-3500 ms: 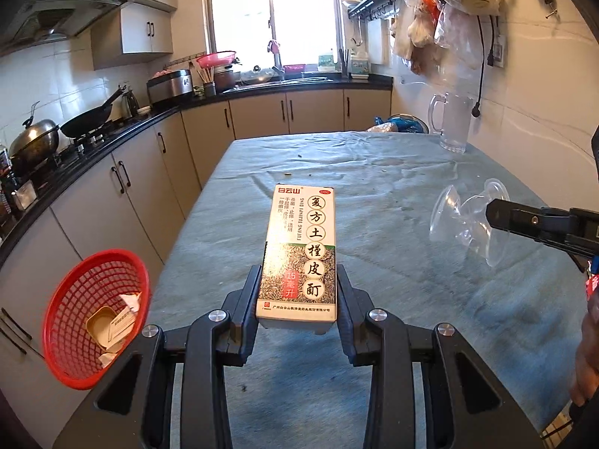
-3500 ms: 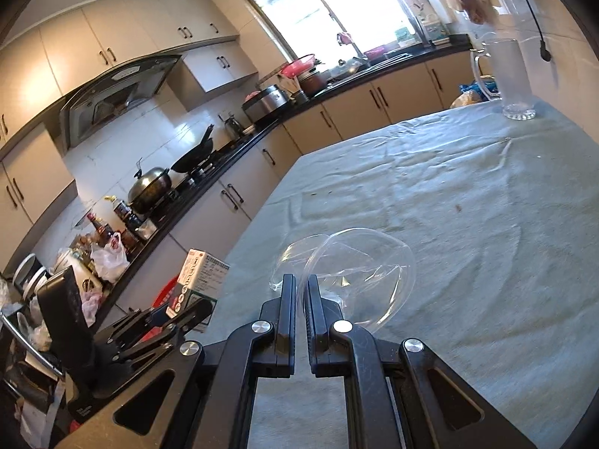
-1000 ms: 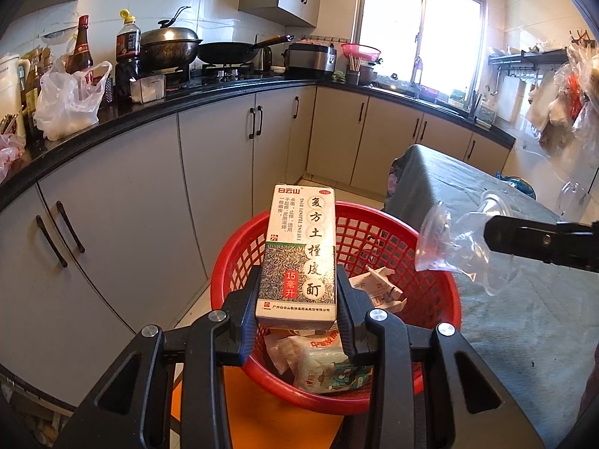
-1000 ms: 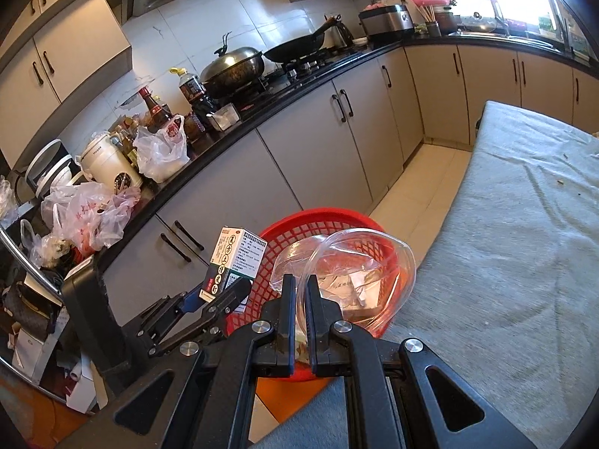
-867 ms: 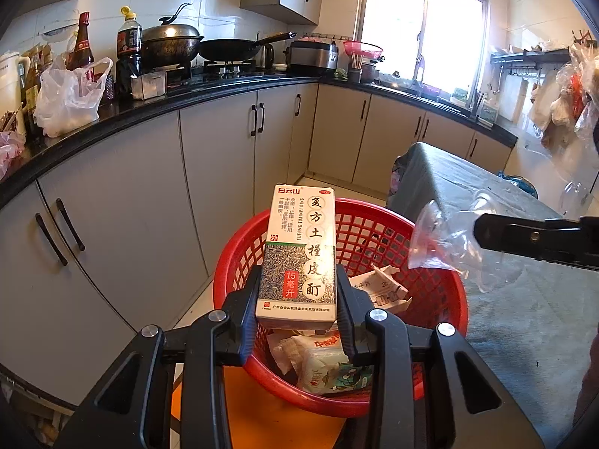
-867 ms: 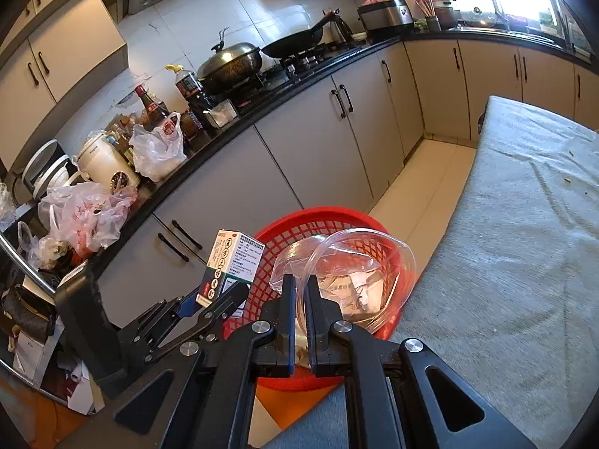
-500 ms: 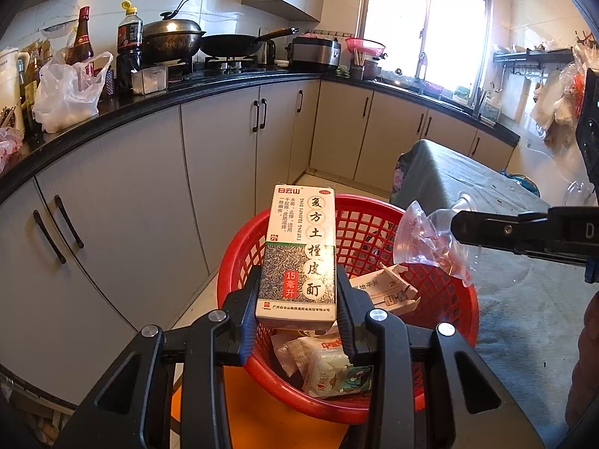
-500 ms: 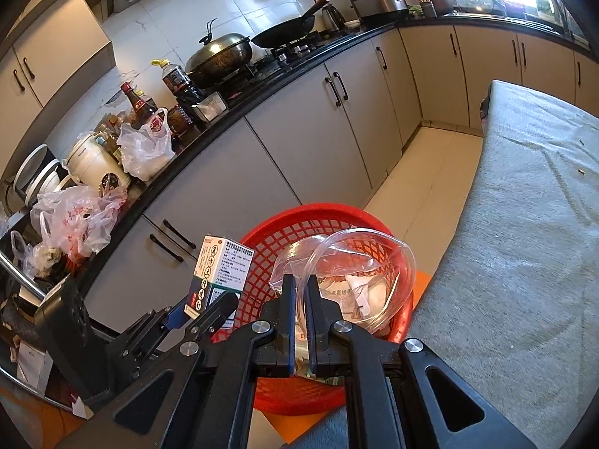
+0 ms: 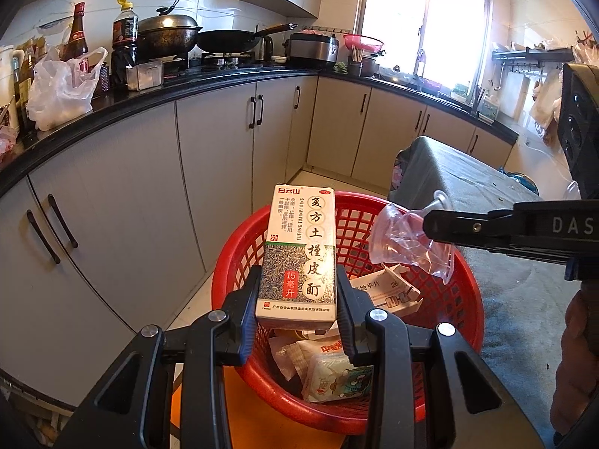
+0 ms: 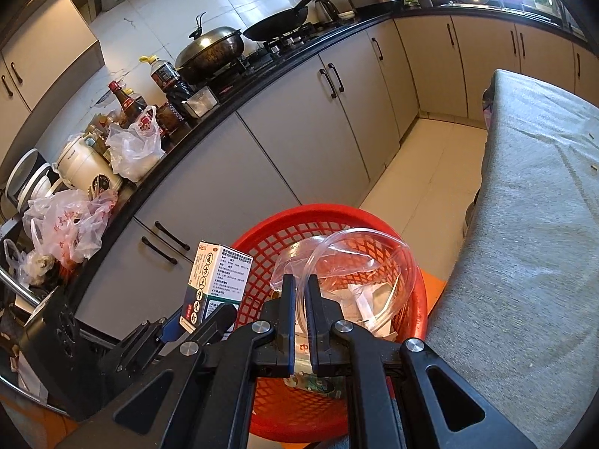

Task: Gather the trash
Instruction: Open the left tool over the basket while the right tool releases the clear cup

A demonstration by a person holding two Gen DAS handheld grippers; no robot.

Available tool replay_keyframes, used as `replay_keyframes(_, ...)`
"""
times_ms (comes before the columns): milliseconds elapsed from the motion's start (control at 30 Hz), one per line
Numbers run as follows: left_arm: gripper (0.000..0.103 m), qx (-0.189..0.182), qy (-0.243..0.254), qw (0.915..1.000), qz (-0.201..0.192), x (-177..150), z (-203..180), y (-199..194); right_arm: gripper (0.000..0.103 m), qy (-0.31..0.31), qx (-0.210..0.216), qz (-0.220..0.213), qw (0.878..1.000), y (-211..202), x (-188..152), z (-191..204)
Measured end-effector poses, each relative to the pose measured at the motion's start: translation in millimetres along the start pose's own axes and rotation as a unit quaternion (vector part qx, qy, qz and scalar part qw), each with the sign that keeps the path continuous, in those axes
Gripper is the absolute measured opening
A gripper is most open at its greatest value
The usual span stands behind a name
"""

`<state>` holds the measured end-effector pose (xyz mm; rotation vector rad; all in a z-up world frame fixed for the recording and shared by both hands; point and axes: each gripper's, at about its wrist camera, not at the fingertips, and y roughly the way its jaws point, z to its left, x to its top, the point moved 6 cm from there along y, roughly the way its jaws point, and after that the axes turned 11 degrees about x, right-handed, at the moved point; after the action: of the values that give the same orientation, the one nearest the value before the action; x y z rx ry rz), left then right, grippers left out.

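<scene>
Over a red mesh basket (image 9: 464,292) on the kitchen floor, beside a cloth-covered table (image 10: 531,224), a person holds two hand-held grippers, each carrying one piece of trash; the left gripper (image 9: 297,299) is clamped on an upright medicine box (image 9: 299,250) printed with Chinese characters, its jaws pressing the box's lower sides, with the box poised above the basket's near rim; the right gripper (image 10: 298,299) is pinched nearly closed on the edge of a crumpled clear plastic container (image 10: 355,262), which hangs over the basket's opening.

As a judgement of progress: some collecting looks finished, since the basket already holds a flattened white carton (image 9: 385,292) and soft food wrappers (image 9: 333,370); both carried items have reached the drop spot but neither is let go yet, so releasing them is what remains; the stretch of table in view looks bare apart from small crumbs, though its far part is out of frame.

The left wrist view alone shows the box's printed front, the wrappers at the basket's bottom, the window (image 9: 423,26) and sink corner, and the right gripper reaching in from the side with a bit of the person's hand (image 9: 576,355) behind it; the right wrist view alone shows the box's side panel, the round lip of the plastic container, the long tabletop, and plastic bags (image 10: 67,224) and a white cooker (image 10: 86,172) along the counter.
</scene>
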<state>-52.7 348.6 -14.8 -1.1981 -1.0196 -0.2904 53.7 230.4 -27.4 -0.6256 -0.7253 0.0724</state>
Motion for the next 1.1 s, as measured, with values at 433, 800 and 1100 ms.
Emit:
replay_keyframes(433, 0.035, 0.003, 0.012, 0.9999, -0.003, -0.9, -8.4, 0.9, 0.013, 0.007, 0.005, 0.002, 1.000, -3.8, 0.9, -3.0)
replay_keyframes(800, 0.046, 0.008, 0.016, 0.9998, -0.012, 0.8, -13.8, -6.8, 0.021, 0.007, 0.009, -0.014, 1.000, -21.3, 3.4, 0.5)
replay_keyframes(1100, 0.063, 0.017, 0.007, 0.9993, -0.033, 5.9, -13.4, -25.8, 0.045, -0.018, -0.039, -0.037, 0.998, -49.5, -2.3, 0.2)
